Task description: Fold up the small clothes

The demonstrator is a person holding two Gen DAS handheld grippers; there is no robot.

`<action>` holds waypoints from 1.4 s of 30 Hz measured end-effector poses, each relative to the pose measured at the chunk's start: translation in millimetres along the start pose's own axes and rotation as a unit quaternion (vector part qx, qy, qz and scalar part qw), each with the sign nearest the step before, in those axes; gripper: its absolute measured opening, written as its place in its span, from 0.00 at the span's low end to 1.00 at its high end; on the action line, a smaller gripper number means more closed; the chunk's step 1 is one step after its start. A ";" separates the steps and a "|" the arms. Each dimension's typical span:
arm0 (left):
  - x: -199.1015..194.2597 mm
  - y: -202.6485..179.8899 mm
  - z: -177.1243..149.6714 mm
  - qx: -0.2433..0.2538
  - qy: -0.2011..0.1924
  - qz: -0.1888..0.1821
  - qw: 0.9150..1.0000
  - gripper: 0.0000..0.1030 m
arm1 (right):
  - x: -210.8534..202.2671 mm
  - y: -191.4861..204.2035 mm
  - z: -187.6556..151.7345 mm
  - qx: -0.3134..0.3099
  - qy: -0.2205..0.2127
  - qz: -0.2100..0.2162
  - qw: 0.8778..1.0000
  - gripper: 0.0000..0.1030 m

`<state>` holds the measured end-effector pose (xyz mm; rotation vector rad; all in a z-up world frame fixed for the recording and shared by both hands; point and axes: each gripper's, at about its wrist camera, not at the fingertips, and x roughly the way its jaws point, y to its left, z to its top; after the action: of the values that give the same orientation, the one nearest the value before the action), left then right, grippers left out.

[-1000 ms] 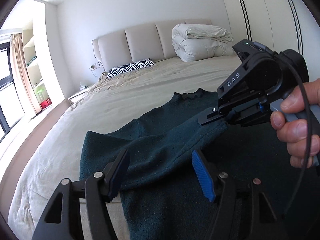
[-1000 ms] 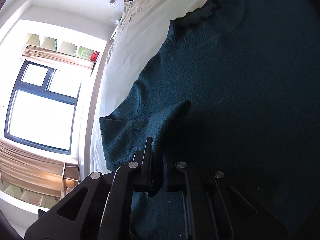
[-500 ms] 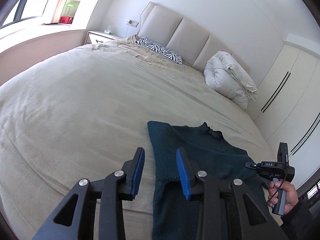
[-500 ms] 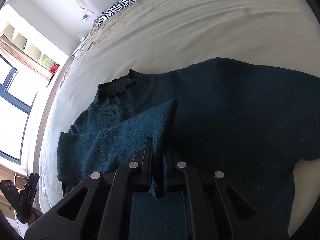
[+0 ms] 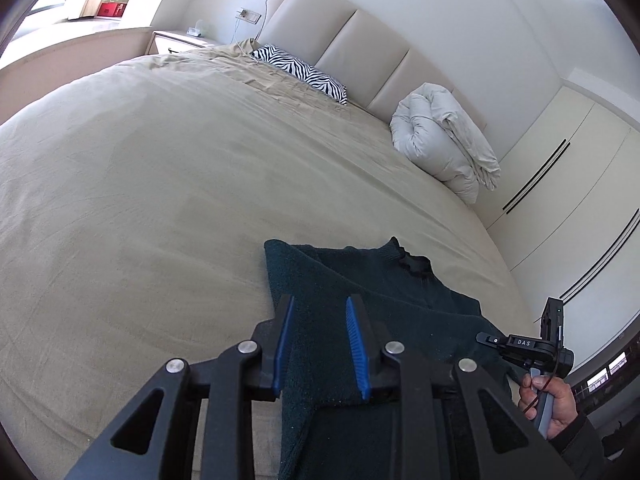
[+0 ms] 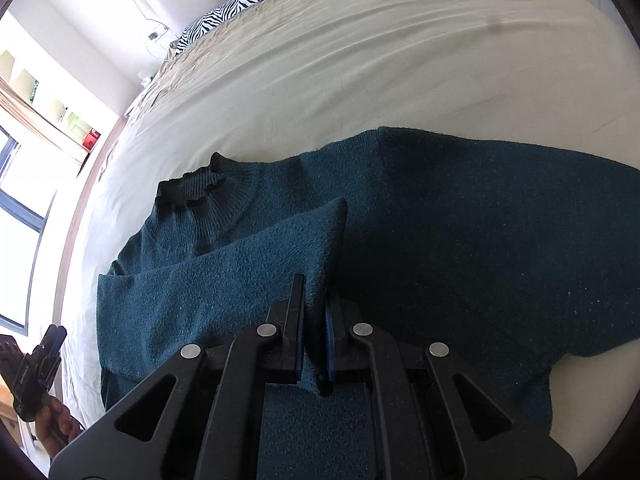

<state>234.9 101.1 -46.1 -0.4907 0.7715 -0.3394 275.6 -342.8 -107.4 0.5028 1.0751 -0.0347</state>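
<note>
A dark teal knit sweater (image 6: 460,240) lies on the beige bed (image 6: 360,60), its ribbed collar (image 6: 188,190) toward the headboard. One sleeve (image 6: 248,268) is folded across the body. My right gripper (image 6: 314,312) is shut on the cuff end of that sleeve. My left gripper (image 5: 318,320) is open, its blue pads on either side of the sweater's left edge (image 5: 316,360); nothing is pinched. The right gripper also shows in the left wrist view (image 5: 486,338), and the left gripper at the lower left of the right wrist view (image 6: 56,334).
A zebra pillow (image 5: 300,68) and a rolled white duvet (image 5: 440,140) lie by the padded headboard (image 5: 352,40). A nightstand (image 5: 180,42) stands at the far left, wardrobe doors (image 5: 560,184) on the right. Bare bedsheet (image 5: 160,200) spreads left of the sweater.
My left gripper drew back and up from the sweater and narrowed its opening. My right gripper carried the sleeve cuff across the sweater body, still shut on it.
</note>
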 end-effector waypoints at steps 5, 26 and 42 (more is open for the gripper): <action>20.0 1.6 6.0 -0.008 0.012 -0.004 1.000 0.27 | 1.8 -7.3 -6.5 0.013 -0.001 0.006 1.000 0.07; 119.4 21.6 16.9 0.037 0.091 0.043 0.994 0.12 | 11.9 -48.4 -23.9 0.076 -0.003 0.073 0.994 0.08; 56.2 -15.7 -40.1 0.160 0.074 0.101 0.979 0.29 | -24.8 -64.3 -70.9 0.089 -0.011 0.092 0.992 0.14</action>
<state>241.5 50.1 -94.7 -0.0823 0.8833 -0.3063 187.4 -376.1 -137.1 0.7599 1.0059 0.0269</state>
